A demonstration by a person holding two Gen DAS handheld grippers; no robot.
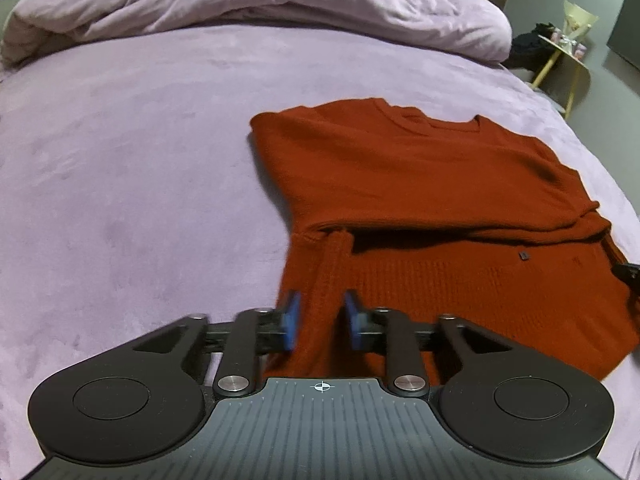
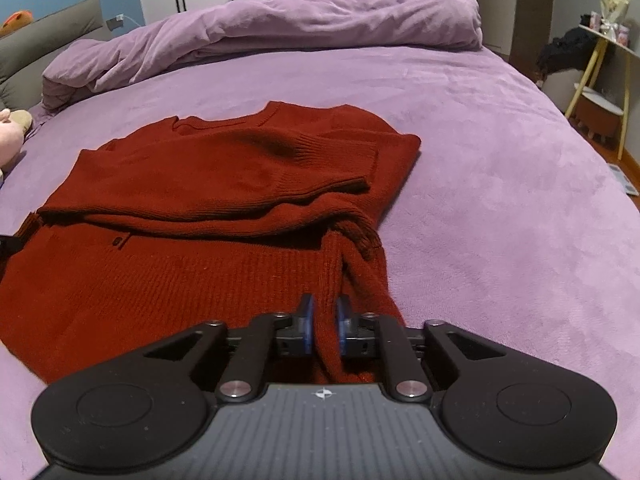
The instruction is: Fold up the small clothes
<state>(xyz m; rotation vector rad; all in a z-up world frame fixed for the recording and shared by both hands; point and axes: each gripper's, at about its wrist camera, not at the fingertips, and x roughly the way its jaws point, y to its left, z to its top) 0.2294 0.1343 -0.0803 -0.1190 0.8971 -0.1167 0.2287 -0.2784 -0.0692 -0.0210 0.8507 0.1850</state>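
A rust-red knit sweater (image 1: 420, 176) lies flat on the purple bed, collar at the far end and both sleeves folded across its chest. In the left wrist view my left gripper (image 1: 322, 320) is shut on a raised pinch of the ribbed hem at the sweater's near left corner, its blue pads pressing the fabric from both sides. In the right wrist view the sweater (image 2: 224, 184) fills the left half. There my right gripper (image 2: 325, 320) is shut on a ridge of hem at the near right corner.
The purple bed cover (image 1: 140, 160) stretches wide to the left of the sweater and, in the right wrist view (image 2: 500, 200), to its right. A bunched purple duvet (image 2: 300, 20) lies along the far side. A yellow-legged side table (image 2: 608, 52) stands off the bed's right edge.
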